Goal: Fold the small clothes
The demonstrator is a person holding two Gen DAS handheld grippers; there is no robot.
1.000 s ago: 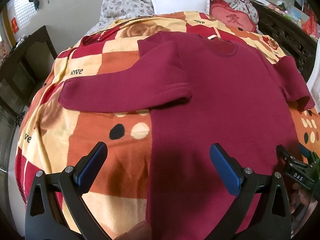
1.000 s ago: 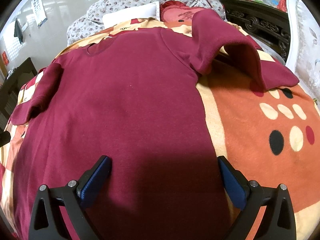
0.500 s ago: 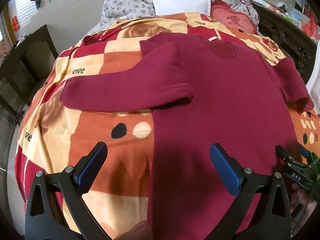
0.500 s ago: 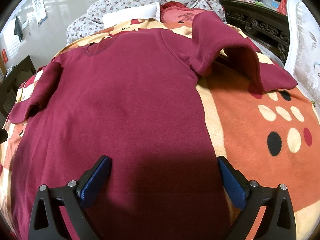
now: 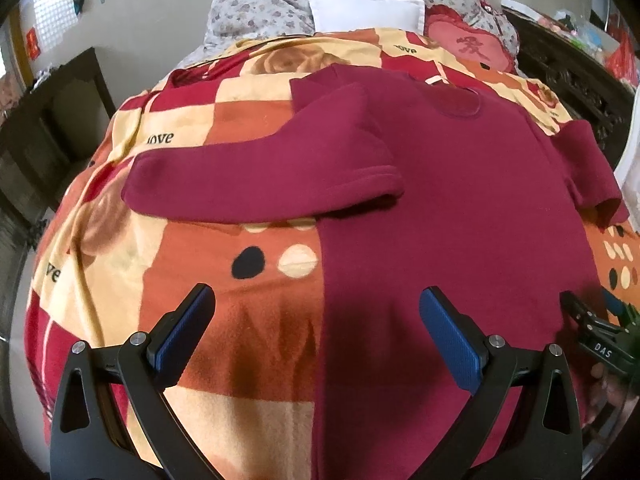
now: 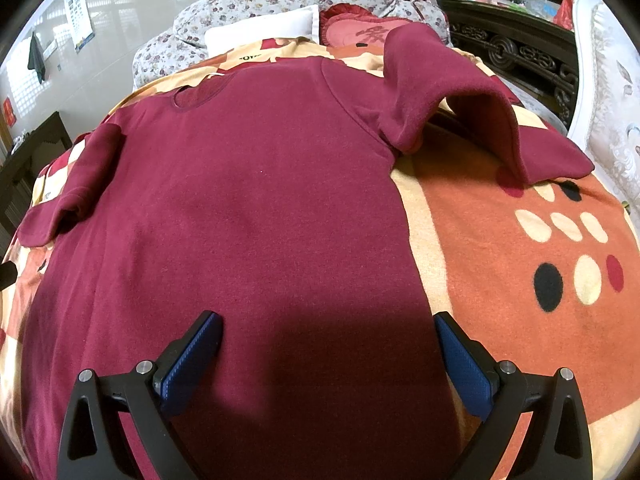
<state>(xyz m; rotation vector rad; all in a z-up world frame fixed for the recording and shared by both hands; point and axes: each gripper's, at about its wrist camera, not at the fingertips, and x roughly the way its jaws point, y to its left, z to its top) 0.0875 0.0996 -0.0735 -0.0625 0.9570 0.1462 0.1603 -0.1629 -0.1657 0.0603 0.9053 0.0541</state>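
We see a maroon long-sleeved top (image 5: 460,208) lying spread out, neck away from us, on a bed covered by an orange, red and cream blanket (image 5: 240,352). In the left wrist view, the left sleeve (image 5: 256,180) lies flat, extending sideways over the blanket. In the right wrist view, the right sleeve (image 6: 460,96) is bunched and arched upward, its cuff end resting on the blanket.

The left gripper (image 5: 318,330) is wide open and holds nothing; its blue pads straddle the left side edge of the top near the hem, one over blanket, one over fabric. The right gripper (image 6: 328,358) is likewise wide open and empty, with its pads over the lower body of the top near its right edge.

At the head of the bed we note a white pillow (image 5: 366,10), a floral quilt (image 5: 256,12) and a red cushion (image 5: 468,46).
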